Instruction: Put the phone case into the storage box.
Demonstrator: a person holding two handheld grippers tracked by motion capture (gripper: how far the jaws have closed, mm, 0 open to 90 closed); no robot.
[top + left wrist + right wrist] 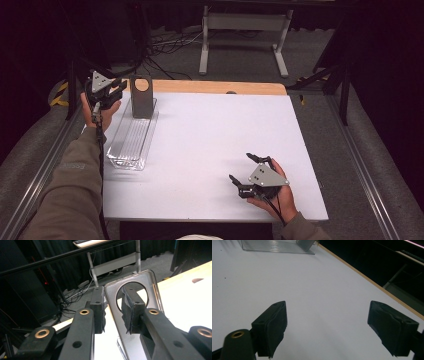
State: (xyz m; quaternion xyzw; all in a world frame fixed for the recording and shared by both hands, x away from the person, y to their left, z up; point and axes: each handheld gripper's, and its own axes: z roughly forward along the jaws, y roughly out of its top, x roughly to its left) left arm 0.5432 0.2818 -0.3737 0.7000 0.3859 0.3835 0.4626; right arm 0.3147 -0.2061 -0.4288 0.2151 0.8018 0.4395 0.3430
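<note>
A grey metal plate [142,102] with a round hole stands upright at the far end of a clear ribbed plastic tray [127,145] on the table's left side. My left gripper [122,86] reaches it from the left. In the left gripper view the plate [111,293] runs between the two pads, one pad behind it and one against its face, so the left gripper [113,310] is shut on it. My right gripper [240,166] rests at the front right of the table, open, with bare table between its jaws [327,325]. The tray [274,246] lies far ahead of it.
The white table top [210,135] has a wooden strip [220,87] along its far edge. Metal rails [360,175] run along both sides of the table. A white frame stand [245,30] and loose cables [165,47] are on the floor behind.
</note>
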